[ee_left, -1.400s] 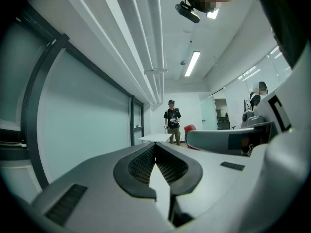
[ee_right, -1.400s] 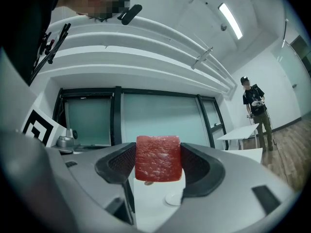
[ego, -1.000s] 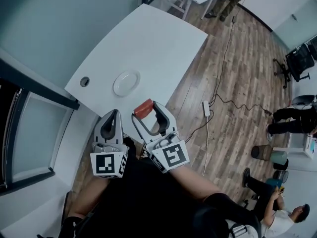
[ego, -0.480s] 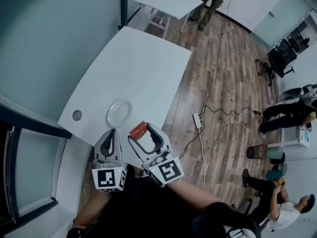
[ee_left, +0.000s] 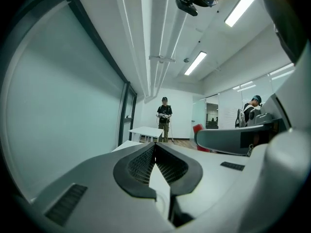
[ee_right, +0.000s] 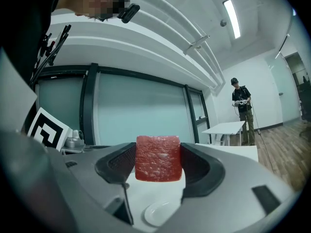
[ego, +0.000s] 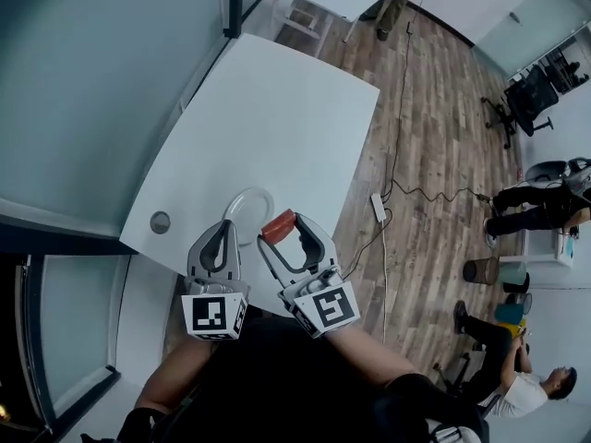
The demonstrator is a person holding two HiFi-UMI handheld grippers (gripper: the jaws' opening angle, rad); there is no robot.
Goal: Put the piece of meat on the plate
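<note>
Meat [ee_right: 158, 158], a red block, sits pinched by its two side faces between the pads of the right gripper [ee_right: 158, 165], clear of the table [ego: 277, 109]. The plate [ee_right: 158, 212] lies below and slightly ahead of these jaws. From the head view it is just forward and to the left of the carried meat [ego: 277, 223]. The left gripper [ee_left: 155, 149] holds nothing, its jaws pressed together, and its tips hang right over the near rim of the plate [ego: 247, 201].

Likely hazards:
- Early release: the right gripper [ego: 281, 229] appears short of the plate, so opening here would probably drop the meat on bare table or off the near edge.
- Slip: the hold covers only two faces, and a tilt or jolt could let the block slide out.
- Collision: the left gripper [ego: 224, 229] crowds the plate and could nudge it or block the descent.
</note>
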